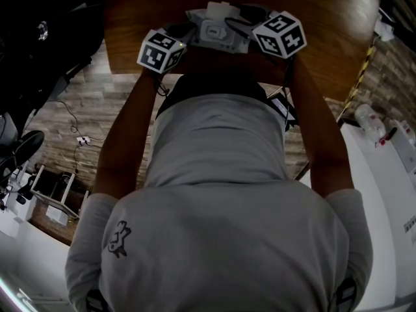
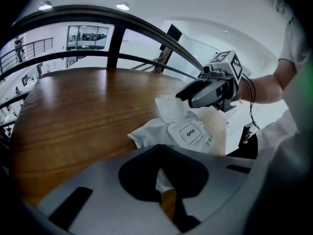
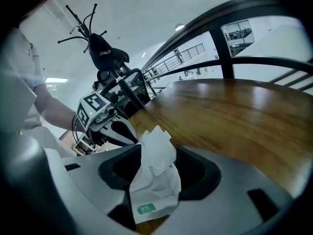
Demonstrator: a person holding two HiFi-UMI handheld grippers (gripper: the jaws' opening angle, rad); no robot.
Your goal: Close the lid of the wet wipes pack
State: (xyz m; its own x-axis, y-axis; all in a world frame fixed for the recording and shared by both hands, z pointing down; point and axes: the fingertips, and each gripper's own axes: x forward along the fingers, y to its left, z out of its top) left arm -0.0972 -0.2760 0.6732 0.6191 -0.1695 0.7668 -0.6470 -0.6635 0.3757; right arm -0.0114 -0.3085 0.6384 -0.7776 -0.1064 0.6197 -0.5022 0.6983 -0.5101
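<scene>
The white wet wipes pack [image 1: 218, 26] lies at the near edge of the wooden table, between my two grippers. In the left gripper view its lid flap marked OPEN [image 2: 190, 131] lies on top, and a white wipe [image 2: 168, 109] sticks up behind it. My left gripper [image 2: 164, 185] holds one end of the pack in a narrow gap. My right gripper [image 3: 151, 180] is shut on the other end, where a green label [image 3: 145, 208] shows. Seen from the left, the right gripper [image 2: 182, 95] has its tips at the raised wipe.
The round wooden table [image 1: 162, 8] stretches away from me, bare beyond the pack. My torso and arms fill most of the head view. A white counter [image 1: 383, 174] with a bottle [image 1: 367, 117] stands at the right. A black bicycle [image 1: 39, 38] is parked at the left.
</scene>
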